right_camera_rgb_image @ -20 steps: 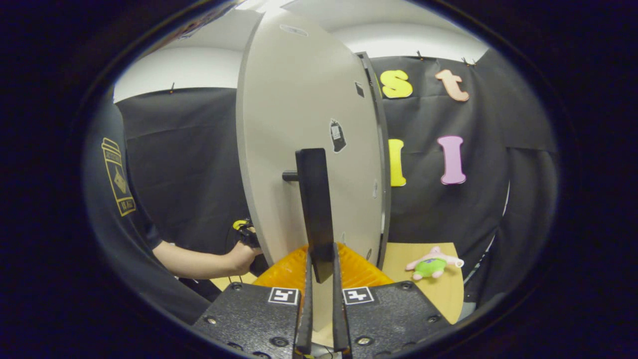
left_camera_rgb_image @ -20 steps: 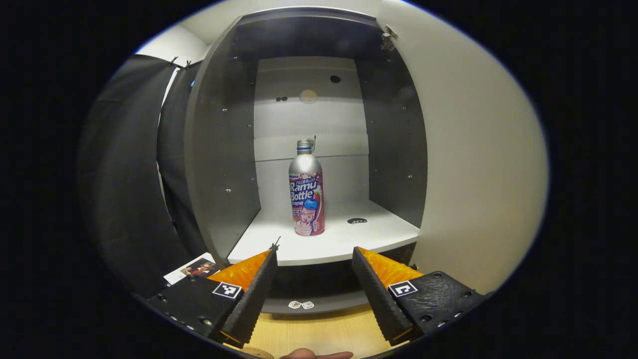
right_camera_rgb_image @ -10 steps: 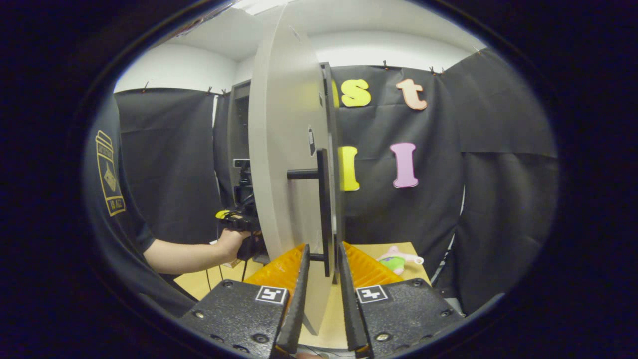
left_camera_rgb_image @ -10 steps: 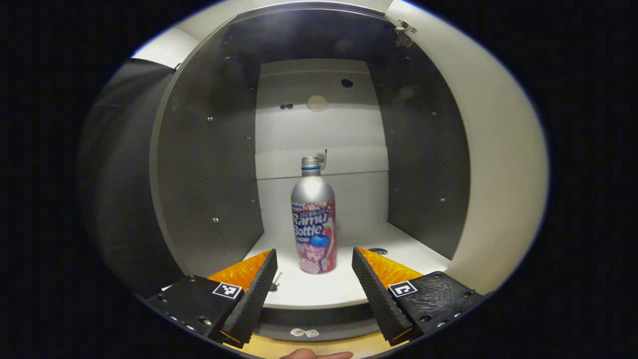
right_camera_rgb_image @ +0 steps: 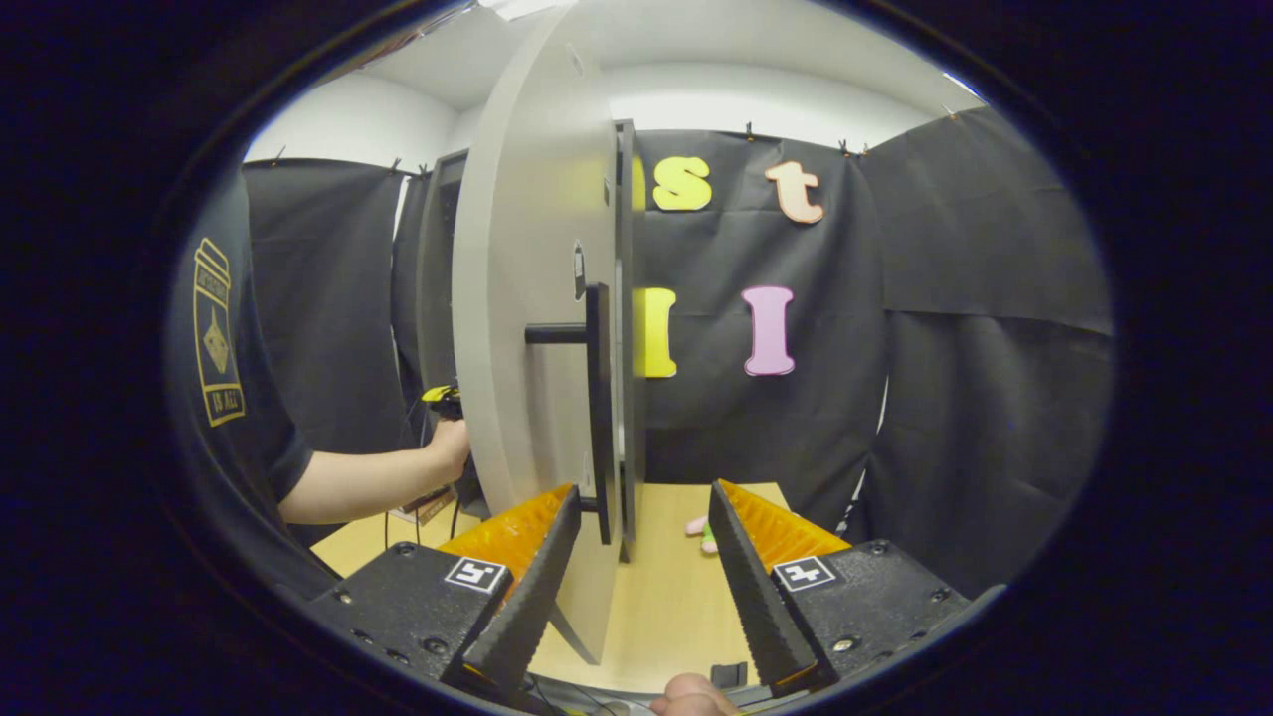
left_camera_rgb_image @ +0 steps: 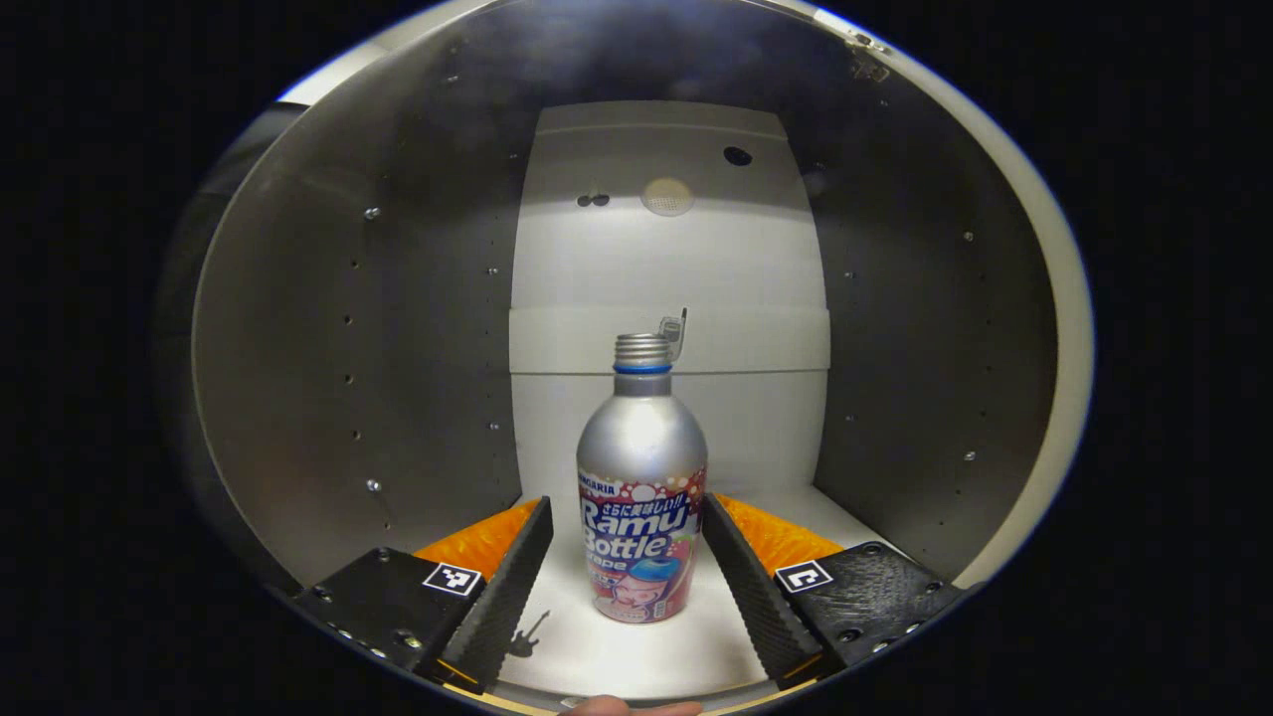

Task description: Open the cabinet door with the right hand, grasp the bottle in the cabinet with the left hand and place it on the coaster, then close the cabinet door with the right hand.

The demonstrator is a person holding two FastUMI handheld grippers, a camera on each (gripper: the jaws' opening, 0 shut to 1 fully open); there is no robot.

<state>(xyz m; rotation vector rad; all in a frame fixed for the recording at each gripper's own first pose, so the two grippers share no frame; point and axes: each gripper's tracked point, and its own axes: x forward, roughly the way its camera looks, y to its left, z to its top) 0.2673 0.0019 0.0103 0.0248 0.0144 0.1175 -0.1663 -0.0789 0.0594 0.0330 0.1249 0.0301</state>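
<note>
A silver bottle with a pink and blue label stands upright on the white cabinet shelf. My left gripper is open inside the cabinet, its fingers on either side of the bottle's lower body with small gaps. In the right gripper view the grey cabinet door stands swung open, edge-on, with its black bar handle facing me. My right gripper is open, the handle just ahead of its left finger and free of both fingers.
The cabinet's dark side walls close in left and right of the bottle. A person's arm reaches behind the door. A small pink and green plush toy lies on the wooden table past the door.
My left gripper moved forward into the cabinet until its fingers flank the bottle. My right gripper opened, let go of the door handle and drew back a little.
</note>
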